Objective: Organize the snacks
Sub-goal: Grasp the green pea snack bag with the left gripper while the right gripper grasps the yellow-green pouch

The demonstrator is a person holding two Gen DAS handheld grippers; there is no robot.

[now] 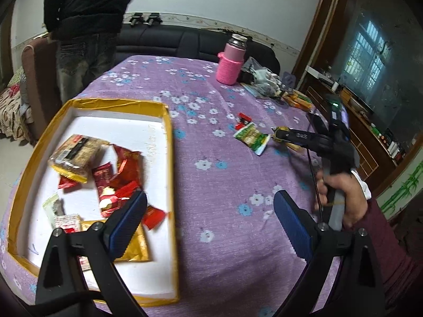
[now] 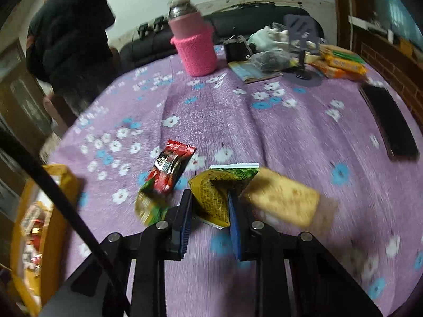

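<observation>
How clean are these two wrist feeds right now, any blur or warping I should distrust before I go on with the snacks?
Right wrist view: motion smear, worst low right where the cracker pack streaks; the yellow-green packet between the right gripper pads stays readable. Left wrist view: sharper, though the snacks in the gold-rimmed box and the left gripper look soft. Both bow at the edges; the lighting is flat and dim.

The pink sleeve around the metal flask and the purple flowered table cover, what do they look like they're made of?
Pink sleeve: apparently knitted yarn, matte, with a fuzzy looped texture. Metal flask: shiny silver top, probably steel. Purple flowered table cover: soft woven cloth, matte, creased into folds.
</observation>
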